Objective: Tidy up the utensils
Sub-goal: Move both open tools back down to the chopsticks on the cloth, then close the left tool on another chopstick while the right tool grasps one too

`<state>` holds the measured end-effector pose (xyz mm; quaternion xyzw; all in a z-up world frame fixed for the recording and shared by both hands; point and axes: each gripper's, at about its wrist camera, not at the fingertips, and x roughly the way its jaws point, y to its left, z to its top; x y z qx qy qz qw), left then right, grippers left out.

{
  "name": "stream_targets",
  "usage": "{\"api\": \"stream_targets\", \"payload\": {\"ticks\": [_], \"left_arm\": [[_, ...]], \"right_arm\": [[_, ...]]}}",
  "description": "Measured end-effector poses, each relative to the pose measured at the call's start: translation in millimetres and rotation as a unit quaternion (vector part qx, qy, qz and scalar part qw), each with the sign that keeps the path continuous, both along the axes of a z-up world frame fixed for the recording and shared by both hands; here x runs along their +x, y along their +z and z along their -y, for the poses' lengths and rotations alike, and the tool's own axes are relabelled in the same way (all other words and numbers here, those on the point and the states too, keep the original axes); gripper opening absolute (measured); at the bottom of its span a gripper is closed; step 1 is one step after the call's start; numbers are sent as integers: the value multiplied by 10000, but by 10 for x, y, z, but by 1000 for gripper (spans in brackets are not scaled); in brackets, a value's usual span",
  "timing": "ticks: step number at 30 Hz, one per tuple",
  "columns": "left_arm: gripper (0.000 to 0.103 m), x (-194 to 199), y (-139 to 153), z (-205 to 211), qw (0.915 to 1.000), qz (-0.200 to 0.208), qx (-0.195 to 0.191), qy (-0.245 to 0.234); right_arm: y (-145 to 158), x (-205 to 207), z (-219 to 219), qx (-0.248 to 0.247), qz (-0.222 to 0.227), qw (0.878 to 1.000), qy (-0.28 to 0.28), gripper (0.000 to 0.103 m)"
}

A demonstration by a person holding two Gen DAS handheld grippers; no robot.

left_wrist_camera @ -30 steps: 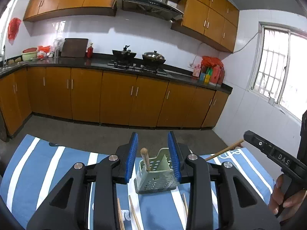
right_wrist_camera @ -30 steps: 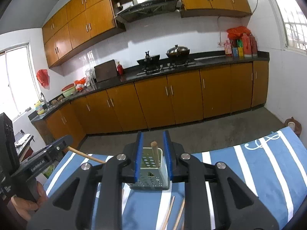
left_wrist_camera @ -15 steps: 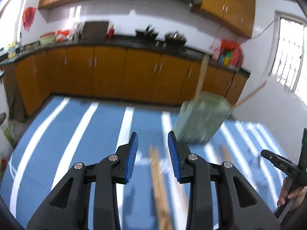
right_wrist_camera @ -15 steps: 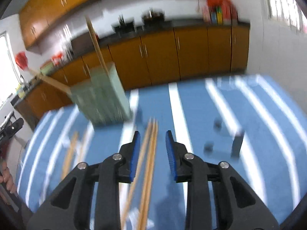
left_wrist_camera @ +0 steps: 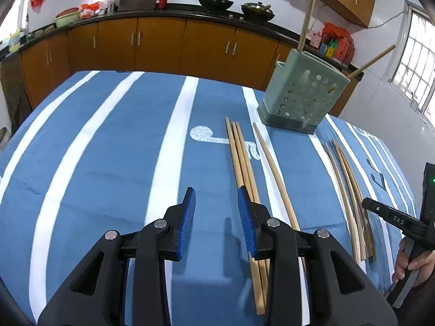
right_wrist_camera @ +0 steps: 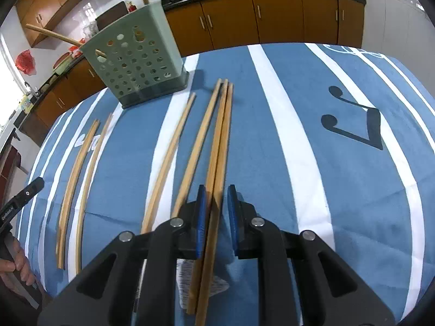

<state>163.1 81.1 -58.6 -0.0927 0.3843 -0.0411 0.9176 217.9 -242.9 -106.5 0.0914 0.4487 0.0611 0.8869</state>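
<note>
Most of the job looks undone: seven long wooden chopsticks (right_wrist_camera: 217,146) lie loose in three groups along the middle of the blue-and-white striped tablecloth (right_wrist_camera: 339,190), while only two wooden sticks stand in the pale green perforated plastic utensil holder (right_wrist_camera: 136,59) near the cloth's far edge. The right gripper (right_wrist_camera: 216,206) hovers spread around the pair nearest it, not pinching. The left gripper (left_wrist_camera: 216,212) is spread too, empty, just beside that same bundle.

Bench cloth (left_wrist_camera: 108,135): blue, white stripes, black music notes (right_wrist_camera: 353,125). Utensil holder (left_wrist_camera: 301,100): pale green, perforated with round holes. Chopsticks (right_wrist_camera: 220,141): light tan wood. Hand-held gripper pads (left_wrist_camera: 189,217): ribbed blue; bodies black.
</note>
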Motion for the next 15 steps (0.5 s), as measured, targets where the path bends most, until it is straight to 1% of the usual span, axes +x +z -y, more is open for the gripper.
{"api": "stream_targets", "payload": {"ticks": [2,3,5,6,9,12,14,15], "left_arm": [[33,9,-12,26,10000,-41,-23,-32],[33,-5,-31,28,10000,-50,-27,-45],[33,-4,-40,43,9999,-66,-35,-70],[33,-5,-47,53,9999,-78,-36,-86],[33,-2,-76,87,9998,-134,-43,-138],[33,3,-100,132,9996,-176,-31,-209],[33,6,-119,166,9994,-204,-14,-275],[33,6,-119,174,9993,-211,-8,-294]], "right_arm": [[22,-4,-12,-218,57,9997,-48,12],[16,12,-2,-269,31,9996,-91,12],[12,19,60,-173,2,9997,-163,12],[13,21,78,-205,7,9996,-196,12],[-5,21,109,-354,-16,9990,-266,11],[-2,9,76,-511,15,9985,-184,12],[-7,14,49,-677,46,9975,-170,8],[-6,22,76,-715,55,9970,-304,8]]}}
